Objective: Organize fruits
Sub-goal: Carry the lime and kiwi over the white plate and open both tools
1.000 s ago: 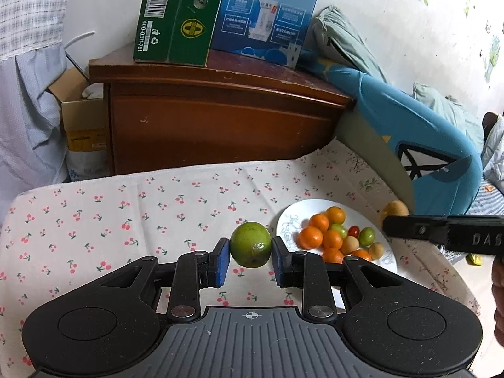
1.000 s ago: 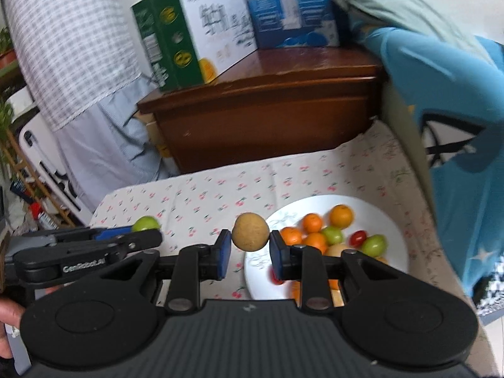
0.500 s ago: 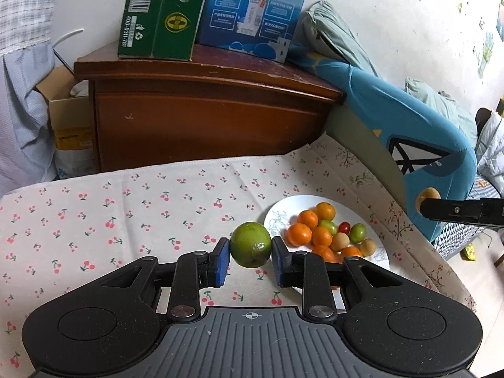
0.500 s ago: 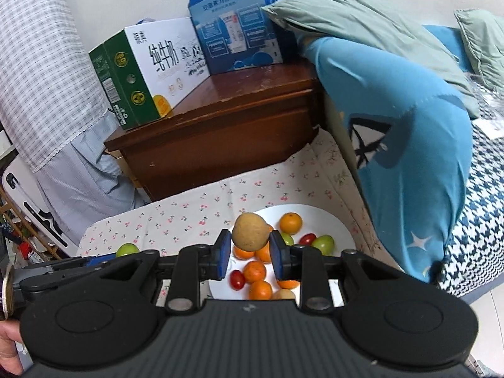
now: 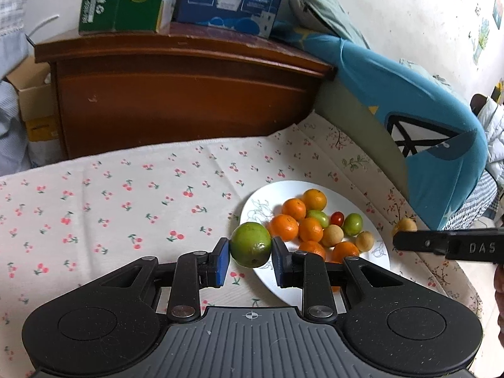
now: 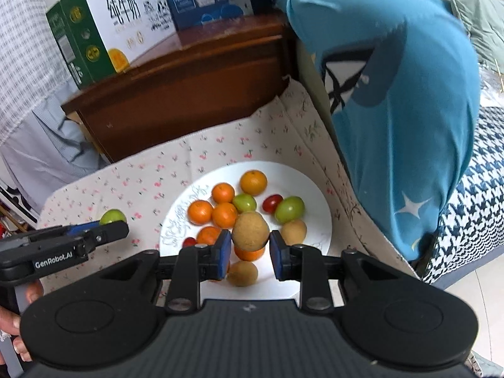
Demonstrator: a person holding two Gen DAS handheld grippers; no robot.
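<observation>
Fruits: one green fruit (image 5: 251,244) pinched by left gripper (image 5: 250,258), one tan fruit (image 6: 250,230) by right gripper (image 6: 250,252)

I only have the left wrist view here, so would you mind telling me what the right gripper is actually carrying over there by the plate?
Observer: The right gripper is shut on a round tan fruit, pinched between its blue pads.
Operator: Thanks. Is it over the plate yet?
Observer: From the right wrist view the tan fruit hangs over the near half of the white plate, above an orange one.
Operator: Is there anything on the plate I'm missing behind my own gripper?
Observer: Yes, a second red cherry tomato sits at the plate's left side, beside the oranges.
Operator: And my green fruit?
Observer: The left gripper shows at the left, its green fruit over the cherry-print cloth, not over the plate.
</observation>
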